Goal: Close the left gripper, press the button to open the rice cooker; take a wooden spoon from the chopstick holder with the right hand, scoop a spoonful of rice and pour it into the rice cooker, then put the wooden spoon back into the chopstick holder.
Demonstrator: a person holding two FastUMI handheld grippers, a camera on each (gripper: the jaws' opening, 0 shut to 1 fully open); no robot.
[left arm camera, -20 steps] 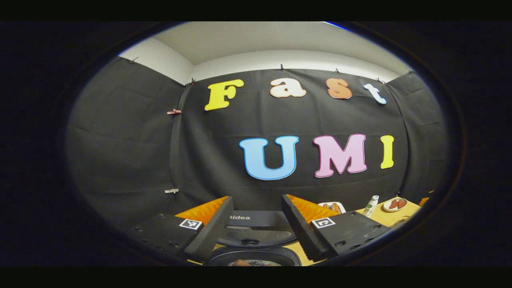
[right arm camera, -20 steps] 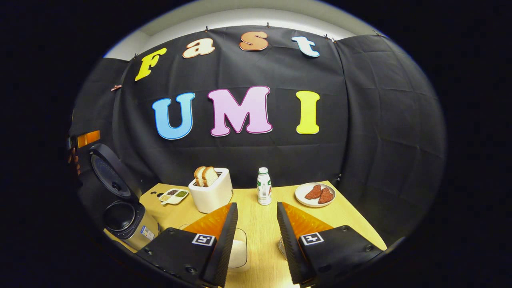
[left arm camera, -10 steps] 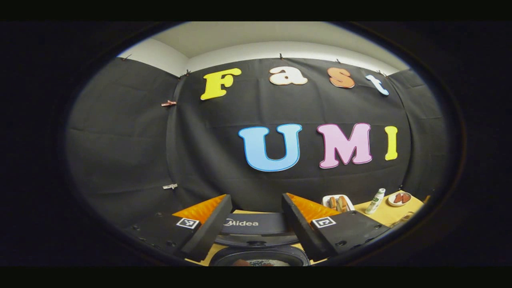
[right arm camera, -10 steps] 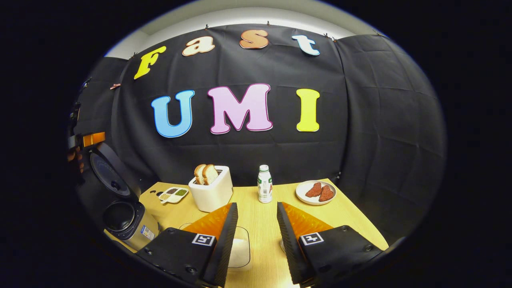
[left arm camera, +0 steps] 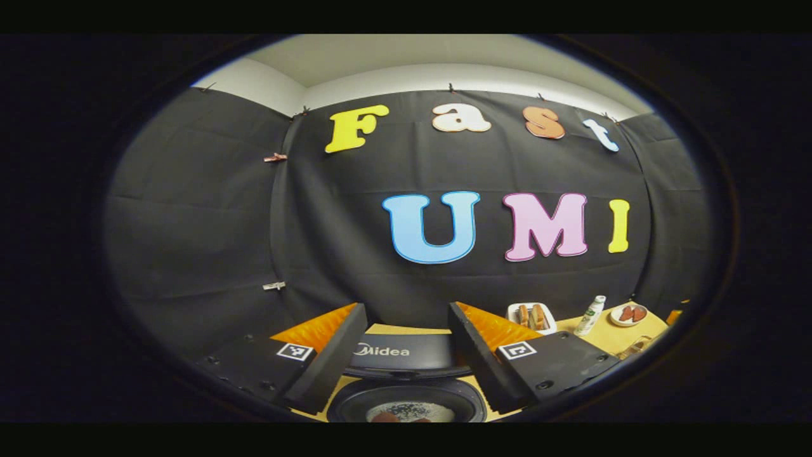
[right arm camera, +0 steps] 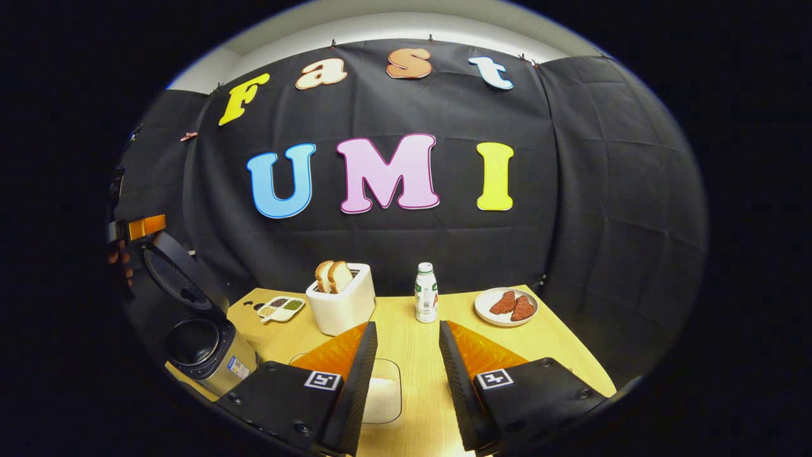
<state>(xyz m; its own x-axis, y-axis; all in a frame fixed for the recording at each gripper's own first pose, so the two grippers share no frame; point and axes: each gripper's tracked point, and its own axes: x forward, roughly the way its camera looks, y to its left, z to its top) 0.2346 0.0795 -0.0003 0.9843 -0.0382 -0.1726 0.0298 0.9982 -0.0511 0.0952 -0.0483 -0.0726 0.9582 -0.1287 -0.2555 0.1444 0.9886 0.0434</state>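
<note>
The rice cooker (right arm camera: 209, 355) stands at the table's left edge with its lid (right arm camera: 174, 273) swung up and the dark inner pot open. In the left gripper view my left gripper (left arm camera: 406, 309) hangs open just above and in front of the raised lid (left arm camera: 406, 352), with the pot's mouth (left arm camera: 409, 406) below it. That gripper (right arm camera: 143, 226) and the hand holding it appear at the far left of the right gripper view. My right gripper (right arm camera: 406, 327) is open and holds nothing, over the table's front part. A clear container of rice (right arm camera: 384, 390) lies below its left finger.
On the wooden table (right arm camera: 564, 355) stand a white toaster (right arm camera: 342, 308) with bread slices, a small white bottle (right arm camera: 426, 293), a plate of meat slices (right arm camera: 506, 306) and a small divided dish (right arm camera: 282, 308) near the cooker.
The left gripper view has tipped downward, so more of the cooker's pot shows. The right gripper has shifted slightly, with the table things sliding right. Both grippers stay open.
</note>
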